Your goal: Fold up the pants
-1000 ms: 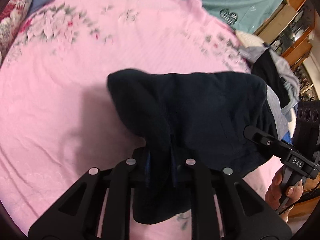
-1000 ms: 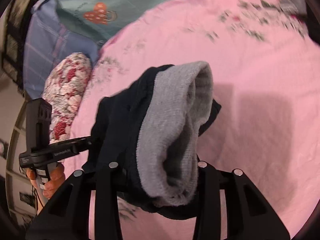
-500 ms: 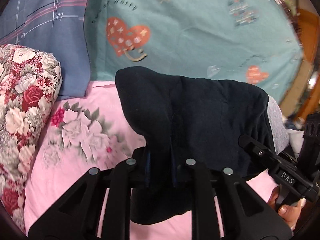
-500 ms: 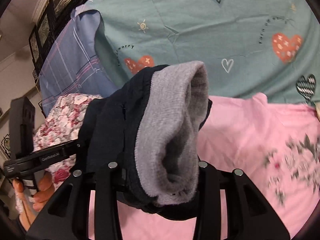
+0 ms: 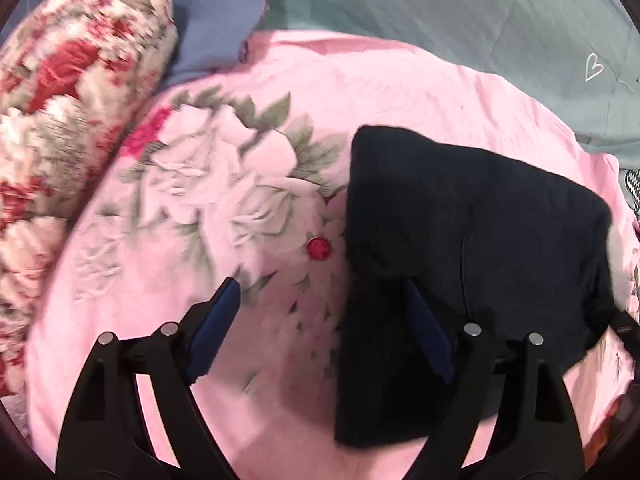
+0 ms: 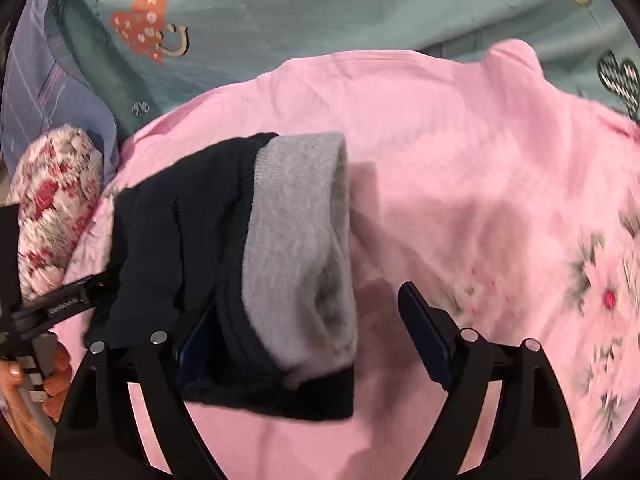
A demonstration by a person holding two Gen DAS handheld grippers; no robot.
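Pink floral sheet [image 5: 400,92] covers the bed; teal heart-print cloth [image 6: 320,4] lies beyond it, a rose-patterned pillow [image 5: 60,128] at the sheet's edge. Folded pants [image 5: 472,240] sit on the sheet: a compact dark navy bundle, with a grey knit lining [image 6: 300,240] turned out along one end in the right wrist view. Left gripper [image 5: 320,312]: jaws just opened, wide, one pad against the bundle's edge, not pinching. Right gripper [image 6: 308,316]: jaws just opened, wide, bundle between them, unpinched.

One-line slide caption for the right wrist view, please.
Right gripper, fingers just opened, releases folded dark pants with grey lining onto pink floral bedsheet.
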